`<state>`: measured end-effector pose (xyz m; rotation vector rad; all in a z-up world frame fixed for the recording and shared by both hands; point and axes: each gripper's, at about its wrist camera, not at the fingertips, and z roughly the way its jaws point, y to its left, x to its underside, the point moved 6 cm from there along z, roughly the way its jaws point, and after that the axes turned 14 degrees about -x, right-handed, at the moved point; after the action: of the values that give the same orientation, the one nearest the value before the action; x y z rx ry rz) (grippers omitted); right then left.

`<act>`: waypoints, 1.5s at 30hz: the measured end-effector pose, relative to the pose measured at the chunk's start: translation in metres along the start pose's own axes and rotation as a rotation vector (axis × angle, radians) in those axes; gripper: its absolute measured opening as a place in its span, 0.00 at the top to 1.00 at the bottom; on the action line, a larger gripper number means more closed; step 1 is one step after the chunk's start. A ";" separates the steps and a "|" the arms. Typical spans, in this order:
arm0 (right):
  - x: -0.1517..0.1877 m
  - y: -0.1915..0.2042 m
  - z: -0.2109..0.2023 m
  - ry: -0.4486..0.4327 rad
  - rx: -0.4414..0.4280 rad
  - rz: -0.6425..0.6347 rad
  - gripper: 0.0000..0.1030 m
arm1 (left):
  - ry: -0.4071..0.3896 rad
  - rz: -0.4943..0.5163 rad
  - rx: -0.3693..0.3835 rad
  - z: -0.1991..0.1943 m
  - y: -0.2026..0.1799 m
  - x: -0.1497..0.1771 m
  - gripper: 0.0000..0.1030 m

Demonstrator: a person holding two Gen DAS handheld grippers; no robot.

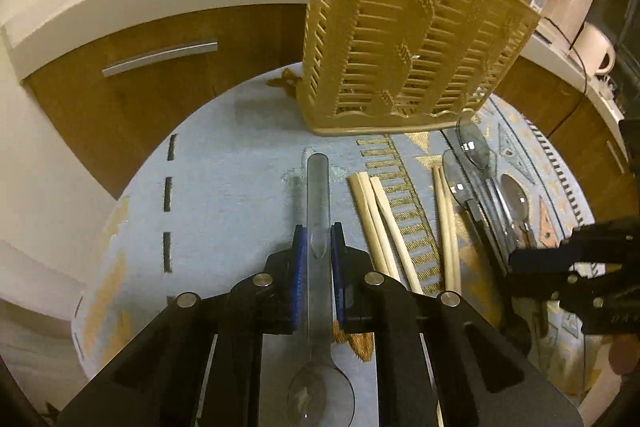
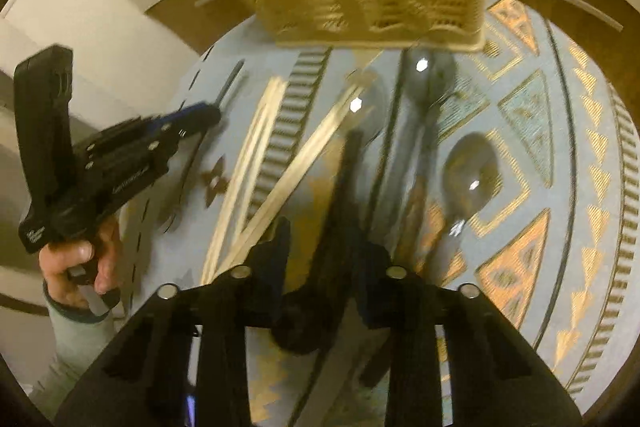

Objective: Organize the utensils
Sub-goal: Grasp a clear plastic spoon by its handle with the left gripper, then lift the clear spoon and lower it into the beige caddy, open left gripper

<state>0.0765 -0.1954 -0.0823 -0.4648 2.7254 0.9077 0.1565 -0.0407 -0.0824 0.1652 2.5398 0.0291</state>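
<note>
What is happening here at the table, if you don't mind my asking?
A person is sorting utensils with two handheld grippers. The left gripper is shut on a clear plastic spoon, handle pointing toward the beige slotted basket. The right gripper holds a dark-handled utensil. Chopsticks and other spoons lie on the patterned cloth.

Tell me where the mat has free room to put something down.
Free: the plain blue part of the mat, left of the left gripper and its spoon. Crowded: right of it, with chopsticks, spoons and the basket behind.
</note>
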 end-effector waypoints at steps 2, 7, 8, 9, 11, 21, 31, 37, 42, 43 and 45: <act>0.006 0.008 0.004 0.019 0.011 -0.002 0.78 | -0.003 -0.002 0.015 -0.005 0.006 0.001 0.90; 0.012 0.015 0.021 0.048 0.077 0.002 0.82 | -0.021 -0.015 0.037 -0.012 0.007 0.012 0.90; 0.013 0.016 0.026 0.051 0.078 0.005 0.82 | -0.024 -0.017 0.040 -0.014 0.010 0.013 0.90; 0.012 0.016 0.031 0.051 0.084 0.004 0.83 | -0.026 -0.018 0.045 -0.015 0.015 0.014 0.90; 0.008 0.019 0.037 0.051 0.102 0.000 0.83 | -0.033 -0.022 0.054 -0.017 0.016 0.015 0.90; -0.003 0.038 0.075 0.110 0.217 -0.065 0.95 | -0.063 -0.003 0.071 -0.024 0.005 0.022 0.90; -0.007 0.084 -0.001 -0.200 0.035 -0.206 0.95 | -0.330 -0.076 0.163 -0.108 0.002 -0.014 0.90; -0.055 0.107 -0.075 -0.520 0.040 -0.347 0.95 | -0.560 -0.126 0.158 -0.160 0.002 -0.078 0.90; -0.103 0.083 -0.131 -0.720 0.083 -0.358 0.95 | -0.677 -0.185 0.168 -0.164 -0.004 -0.135 0.90; -0.111 0.079 -0.135 -0.759 0.108 -0.367 0.95 | -0.696 -0.197 0.166 -0.160 -0.005 -0.146 0.90; -0.128 0.070 -0.134 -0.821 0.152 -0.383 0.95 | -0.719 -0.220 0.179 -0.151 -0.005 -0.162 0.90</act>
<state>0.1531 -0.1961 0.1007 -0.4342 1.8569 0.5965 0.2040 -0.0635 0.1324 -0.0357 1.8249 -0.2923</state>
